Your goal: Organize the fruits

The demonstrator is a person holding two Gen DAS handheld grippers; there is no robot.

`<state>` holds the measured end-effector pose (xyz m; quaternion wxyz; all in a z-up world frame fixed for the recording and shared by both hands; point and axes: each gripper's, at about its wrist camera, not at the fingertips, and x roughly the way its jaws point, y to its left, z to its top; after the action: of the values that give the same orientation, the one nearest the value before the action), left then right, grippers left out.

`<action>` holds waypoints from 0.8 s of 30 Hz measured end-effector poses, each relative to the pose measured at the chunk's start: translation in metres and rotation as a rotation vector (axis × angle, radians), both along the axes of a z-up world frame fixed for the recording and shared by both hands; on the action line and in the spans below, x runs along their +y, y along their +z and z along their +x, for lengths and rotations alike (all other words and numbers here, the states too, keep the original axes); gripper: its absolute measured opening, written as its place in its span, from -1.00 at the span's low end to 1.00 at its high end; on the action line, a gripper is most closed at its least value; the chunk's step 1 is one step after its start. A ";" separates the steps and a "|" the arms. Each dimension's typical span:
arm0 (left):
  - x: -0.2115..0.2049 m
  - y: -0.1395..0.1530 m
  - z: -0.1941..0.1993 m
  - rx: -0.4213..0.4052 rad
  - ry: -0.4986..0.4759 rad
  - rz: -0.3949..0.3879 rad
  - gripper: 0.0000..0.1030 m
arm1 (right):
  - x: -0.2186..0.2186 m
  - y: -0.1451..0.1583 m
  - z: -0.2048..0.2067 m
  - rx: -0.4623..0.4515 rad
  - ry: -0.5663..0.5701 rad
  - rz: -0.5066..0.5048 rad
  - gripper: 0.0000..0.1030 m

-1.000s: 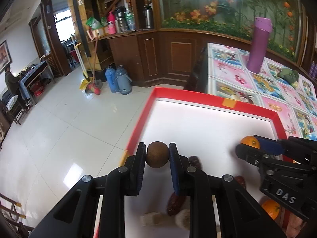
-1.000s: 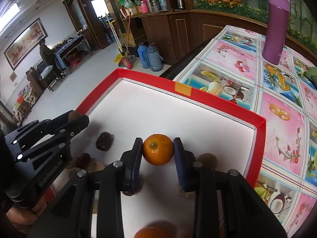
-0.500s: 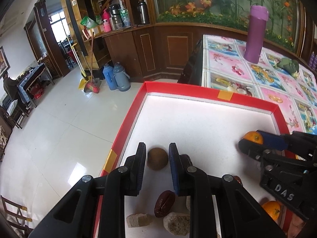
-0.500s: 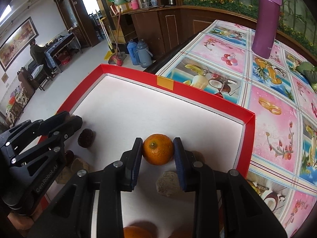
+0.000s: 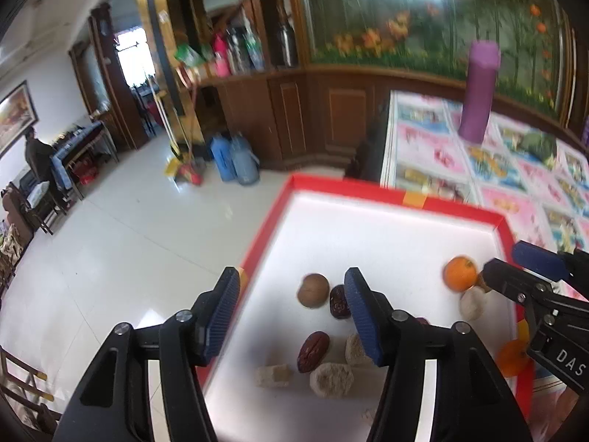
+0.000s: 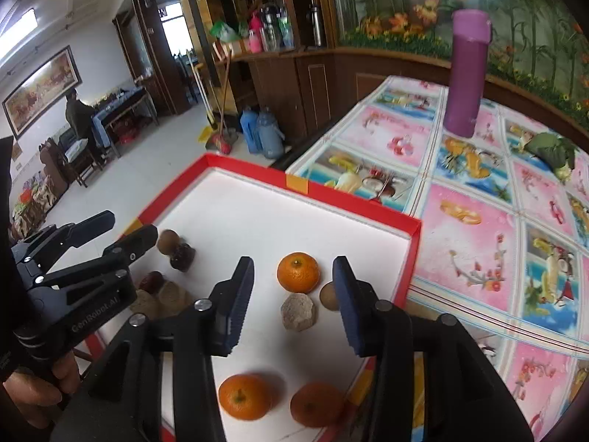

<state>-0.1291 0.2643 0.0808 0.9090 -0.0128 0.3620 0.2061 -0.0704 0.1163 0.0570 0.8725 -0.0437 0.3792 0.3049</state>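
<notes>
Both grippers hang over the red-rimmed tray (image 6: 353,204) with jaws spread and nothing between them. The left gripper (image 5: 292,313) is above a round brown fruit (image 5: 313,290) and a dark date (image 5: 339,302) lying on the white floor. The right gripper (image 6: 293,302) frames an orange (image 6: 298,272) resting there; a brown ball (image 6: 327,296) beside it is half hidden by the right finger. Two more oranges (image 6: 243,396) sit near the bottom edge, one blurred

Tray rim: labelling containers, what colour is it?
Red rim, with a white floor; clearest in the right wrist view.
</notes>
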 end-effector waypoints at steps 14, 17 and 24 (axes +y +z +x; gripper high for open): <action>-0.027 0.069 -0.074 -0.229 0.091 0.095 0.69 | -0.058 0.068 -0.094 -0.298 -0.068 0.123 0.64; -0.027 0.075 -0.086 -0.248 0.144 0.079 0.92 | -0.073 0.078 -0.110 -0.343 -0.089 0.151 0.78; -0.053 0.084 -0.132 -0.438 0.163 0.227 1.00 | -0.099 0.087 -0.145 -0.427 -0.124 0.240 1.00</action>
<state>-0.2610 0.2111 0.1644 0.9418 0.0156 0.1290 0.3102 -0.2157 0.0170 0.1438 0.9489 0.0201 0.1493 0.2775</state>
